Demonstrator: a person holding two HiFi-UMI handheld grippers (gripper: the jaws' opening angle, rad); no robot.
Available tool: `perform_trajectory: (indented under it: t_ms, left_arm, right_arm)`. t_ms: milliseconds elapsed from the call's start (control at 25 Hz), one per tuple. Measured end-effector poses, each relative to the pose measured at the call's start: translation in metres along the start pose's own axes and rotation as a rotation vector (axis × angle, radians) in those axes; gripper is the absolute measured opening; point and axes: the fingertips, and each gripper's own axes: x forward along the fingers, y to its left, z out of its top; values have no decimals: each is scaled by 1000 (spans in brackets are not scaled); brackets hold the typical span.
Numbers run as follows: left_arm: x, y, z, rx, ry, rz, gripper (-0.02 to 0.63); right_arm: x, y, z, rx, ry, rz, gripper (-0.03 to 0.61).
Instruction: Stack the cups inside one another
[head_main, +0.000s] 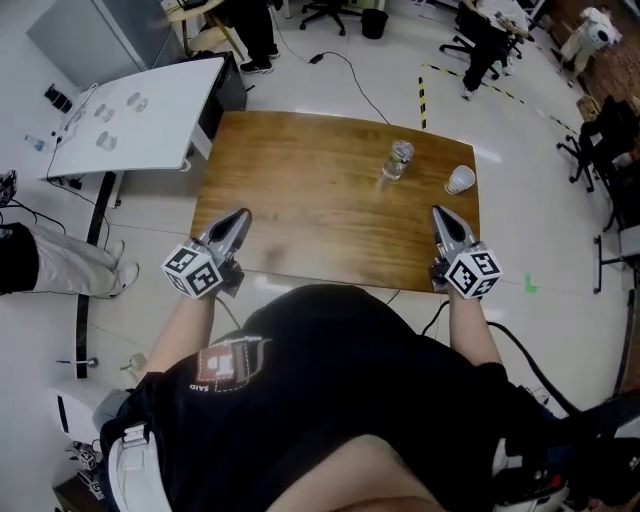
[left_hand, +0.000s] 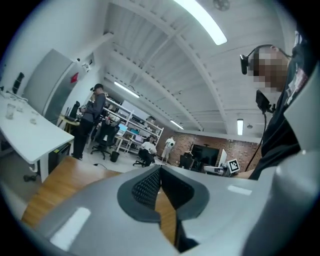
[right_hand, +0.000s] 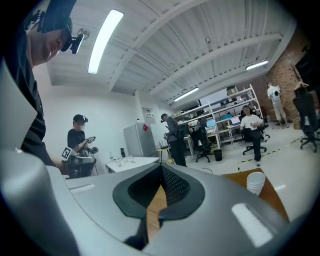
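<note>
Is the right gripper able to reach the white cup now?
Probably yes: only bare table lies between the right gripper and the white cup, though its jaws are shut and must open first.

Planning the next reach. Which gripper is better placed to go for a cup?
Right. The white cups and the clear cup both stand toward the far right of the table, nearer the right gripper. The left gripper would have to cross over. Both are shut and empty.

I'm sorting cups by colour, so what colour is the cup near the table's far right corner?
White. The cup shows best in the right gripper view.
</note>
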Motion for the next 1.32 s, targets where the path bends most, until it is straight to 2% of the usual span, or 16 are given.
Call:
perform_trajectory:
  t_ms: [160,360,600,1320]
  left_arm:
    - [-22,29,-5,11,-8,27,5]
    - [-22,28,-8,11,-3,-12,5]
    - [-14,9,-4,31,-5,-61,5]
    - [-14,1,-3,28,-5,-60,5]
  right_arm:
    - [23,35,-13,17,34,17,14]
    - [26,49,-13,17,44,10,12]
    - [15,50,-18,1,75,3,12]
    - [5,44,-21,-7,59,-6,12]
